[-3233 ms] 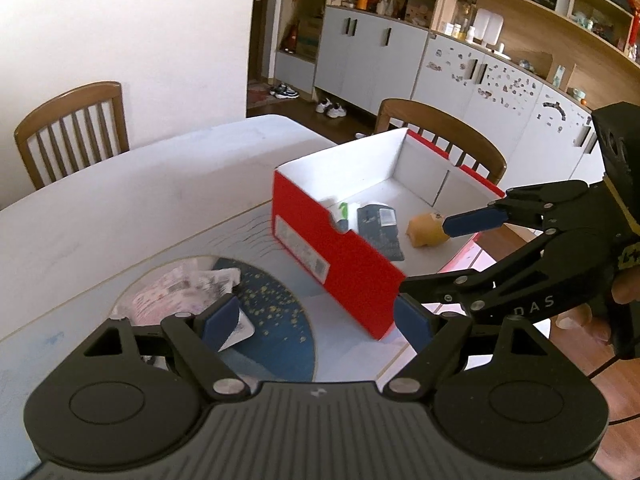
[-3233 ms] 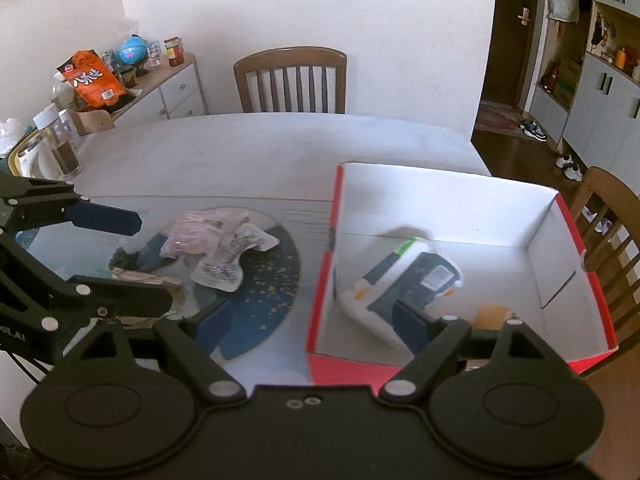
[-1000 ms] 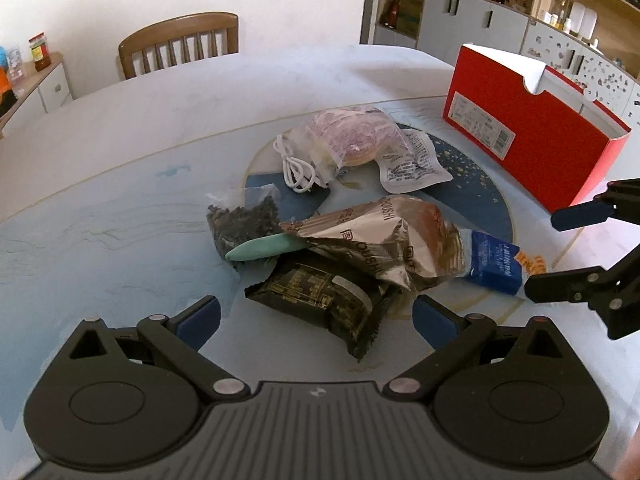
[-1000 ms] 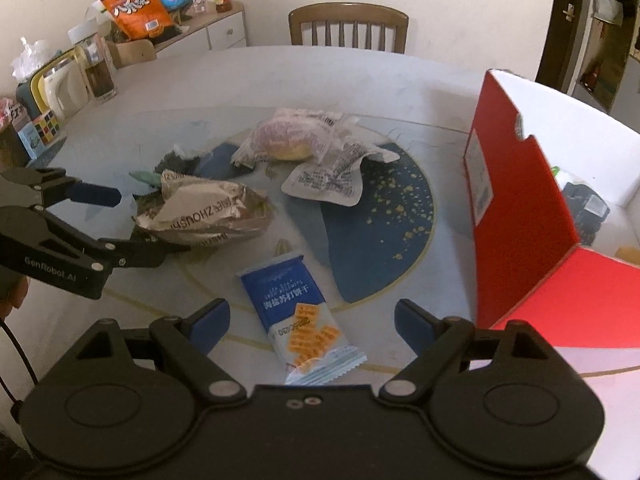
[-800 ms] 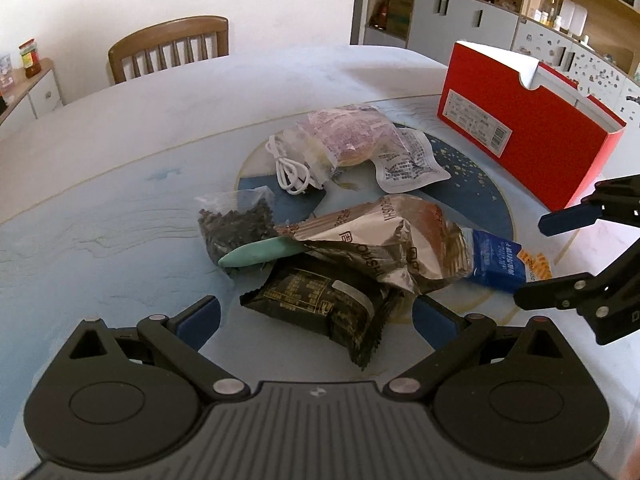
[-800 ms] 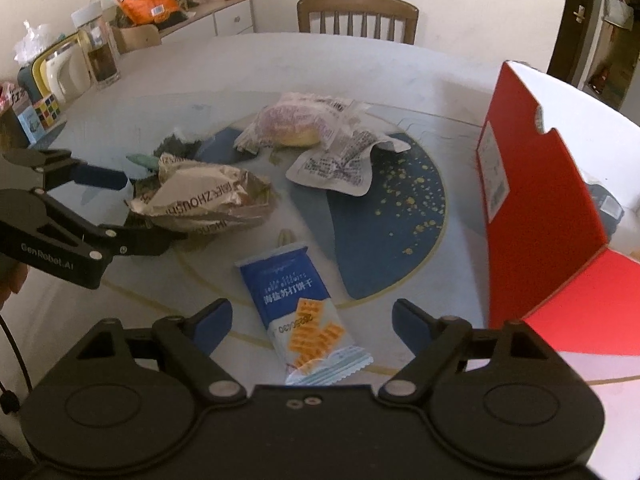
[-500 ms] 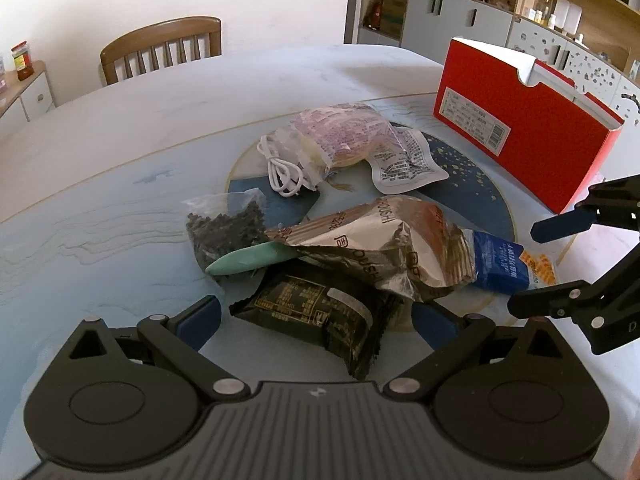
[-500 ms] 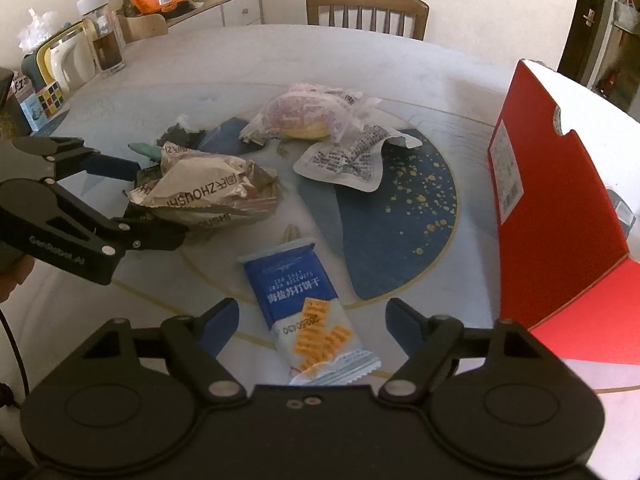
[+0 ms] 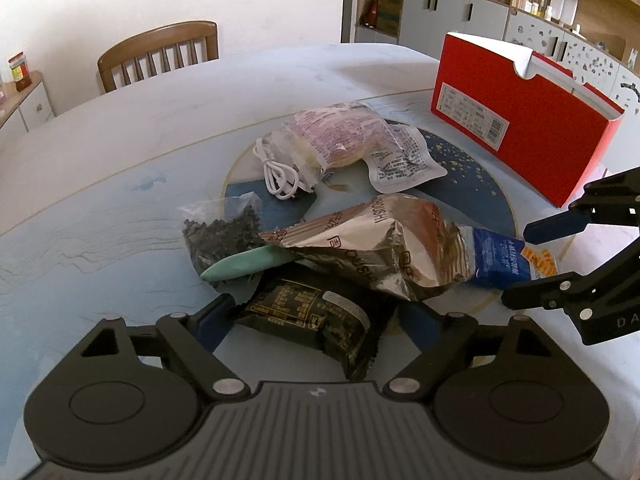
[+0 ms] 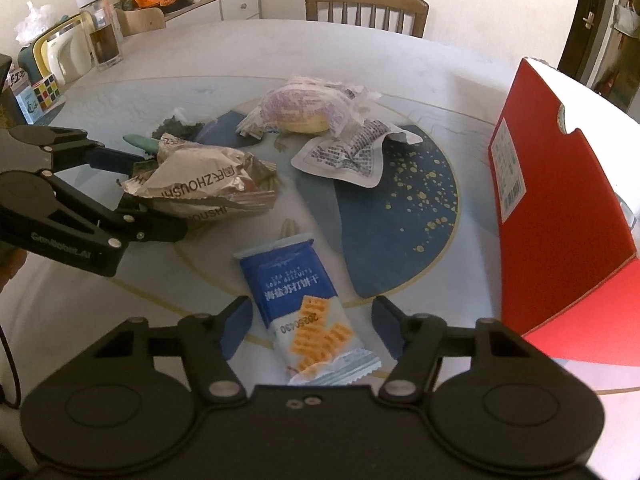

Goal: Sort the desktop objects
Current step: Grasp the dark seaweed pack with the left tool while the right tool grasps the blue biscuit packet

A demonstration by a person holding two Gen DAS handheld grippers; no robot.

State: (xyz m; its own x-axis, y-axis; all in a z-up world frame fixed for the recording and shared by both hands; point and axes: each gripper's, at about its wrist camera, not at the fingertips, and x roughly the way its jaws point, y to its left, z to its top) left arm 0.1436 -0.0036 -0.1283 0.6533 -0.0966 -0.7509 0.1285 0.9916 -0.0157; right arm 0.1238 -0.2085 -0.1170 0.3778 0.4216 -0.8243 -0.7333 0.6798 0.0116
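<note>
My left gripper (image 9: 316, 318) straddles a black snack packet (image 9: 312, 316) at the near edge of the pile. Its jaws are closing and the pads stand just off the packet's ends. A blue and white cracker packet (image 10: 304, 312) lies between the fingers of my right gripper (image 10: 312, 328). Those jaws are closing too, with a gap on each side. In the left wrist view the right gripper (image 9: 540, 258) hangs over that cracker packet (image 9: 504, 260). In the right wrist view the left gripper (image 10: 140, 196) sits beside a crumpled silver foil bag (image 10: 208, 184).
A red box (image 9: 520, 120) with white inside stands open at the right. On the blue round mat (image 10: 400, 216) lie a bagged bun (image 9: 336, 136), a white sachet (image 9: 400, 164), a white cable (image 9: 280, 176), a bag of dark bits (image 9: 220, 228) and a green handle (image 9: 248, 264). Chair (image 10: 366, 8) behind.
Both grippers have come away from the red box to the pile. Over the last second they sank slightly, and both pairs of jaws narrowed around their packets, the right more.
</note>
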